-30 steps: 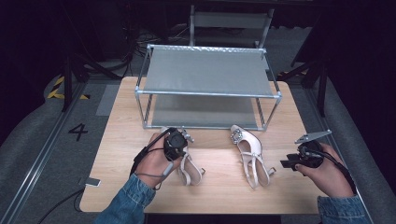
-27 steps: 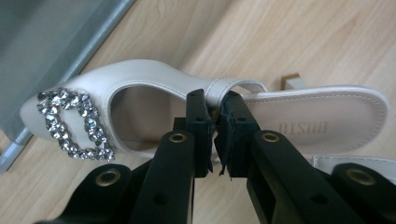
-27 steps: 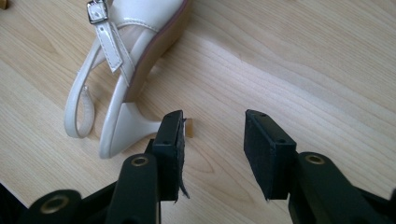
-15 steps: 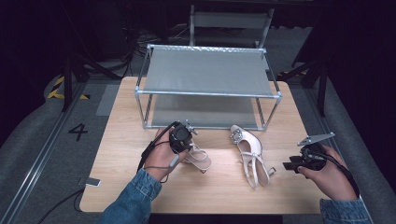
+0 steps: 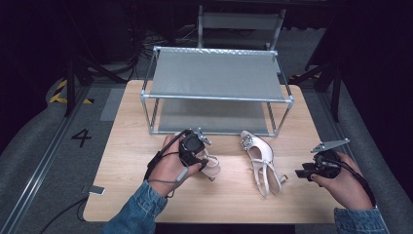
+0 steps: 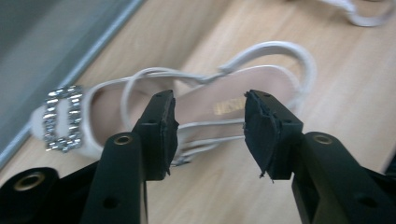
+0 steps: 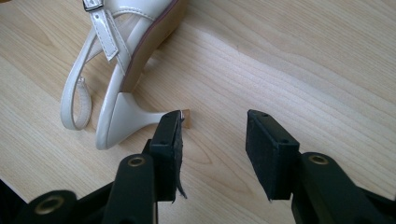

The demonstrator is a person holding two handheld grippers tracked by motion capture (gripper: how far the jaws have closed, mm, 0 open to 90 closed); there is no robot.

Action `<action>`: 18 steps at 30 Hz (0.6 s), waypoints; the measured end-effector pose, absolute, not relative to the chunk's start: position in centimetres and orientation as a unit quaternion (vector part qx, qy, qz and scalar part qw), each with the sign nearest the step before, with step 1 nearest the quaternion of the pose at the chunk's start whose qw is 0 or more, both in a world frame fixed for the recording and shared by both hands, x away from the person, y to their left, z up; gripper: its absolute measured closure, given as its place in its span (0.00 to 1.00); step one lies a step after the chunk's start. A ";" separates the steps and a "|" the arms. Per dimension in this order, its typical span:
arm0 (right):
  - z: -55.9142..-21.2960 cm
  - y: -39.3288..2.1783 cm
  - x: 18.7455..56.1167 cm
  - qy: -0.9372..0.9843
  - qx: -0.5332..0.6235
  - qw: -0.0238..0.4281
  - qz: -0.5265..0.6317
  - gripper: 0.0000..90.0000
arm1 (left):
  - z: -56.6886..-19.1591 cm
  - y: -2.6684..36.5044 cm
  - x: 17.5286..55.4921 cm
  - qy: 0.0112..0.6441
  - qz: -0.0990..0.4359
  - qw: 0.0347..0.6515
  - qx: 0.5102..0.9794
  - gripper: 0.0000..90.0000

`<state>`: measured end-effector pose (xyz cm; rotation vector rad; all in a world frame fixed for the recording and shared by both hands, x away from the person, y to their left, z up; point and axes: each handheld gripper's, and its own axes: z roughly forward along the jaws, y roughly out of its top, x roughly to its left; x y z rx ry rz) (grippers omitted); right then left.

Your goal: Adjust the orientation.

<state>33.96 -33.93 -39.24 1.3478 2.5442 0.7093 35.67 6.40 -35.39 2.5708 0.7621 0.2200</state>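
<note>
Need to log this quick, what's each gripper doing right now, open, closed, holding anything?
Left gripper: fingers just opened, holding nothing, sandal lies beyond them.
Right gripper: open, empty, beside the other sandal's heel.

A wooden table [image 5: 131, 141] holds everything. A metal rack [image 5: 216, 95] with two grey shelves stands on the far half of it. In front of the rack lie two pale shoes. The left shoe [image 5: 210, 165] sits upright near the rack's front, with its sparkly buckle [image 6: 60, 116] close to the rack. The right shoe [image 5: 260, 161] lies on its side, just beside it, its thin heel [image 7: 140, 119] flat on the wood.
</note>
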 end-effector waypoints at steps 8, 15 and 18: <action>-39.3 -33.9 33.9 0.855 0.453 0.088 0.237 0.63 | -35.2 4.4 34.4 0.241 0.049 0.222 0.944 0.52; -39.5 -33.7 34.0 0.858 0.448 0.085 0.236 0.62 | -37.1 3.2 35.2 0.223 0.052 0.207 0.951 0.61; -39.5 -33.8 34.0 0.858 0.448 0.085 0.236 0.62 | -37.3 3.3 35.3 0.214 0.045 0.200 0.955 0.87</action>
